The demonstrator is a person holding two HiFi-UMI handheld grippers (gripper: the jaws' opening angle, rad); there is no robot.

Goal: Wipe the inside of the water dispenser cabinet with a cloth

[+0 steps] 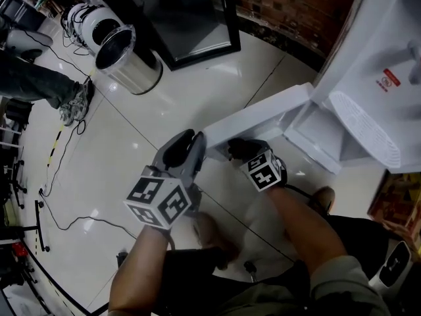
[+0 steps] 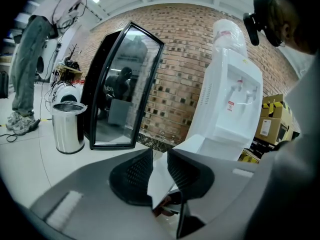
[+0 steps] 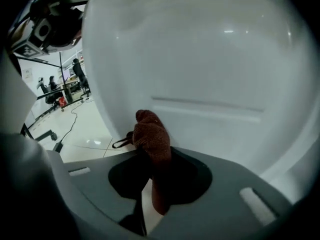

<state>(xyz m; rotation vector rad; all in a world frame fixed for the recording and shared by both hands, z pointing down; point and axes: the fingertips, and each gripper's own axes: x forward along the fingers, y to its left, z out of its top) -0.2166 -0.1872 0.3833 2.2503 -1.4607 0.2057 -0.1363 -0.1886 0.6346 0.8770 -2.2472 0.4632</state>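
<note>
since the water dispenser (image 1: 368, 78) stands with its low cabinet door (image 1: 263, 118) swung out, we judge the wiping to be under way. our left gripper (image 2: 159, 171) has its jaws pinched on the door's white edge, which runs between them, likely to stop the door swinging. our right gripper (image 3: 150, 171) has its jaws clamped on the brown cloth (image 3: 152, 134), whose bunched end sticks out past the tips toward a white panel just ahead. we cannot tell whether it touches.
</note>
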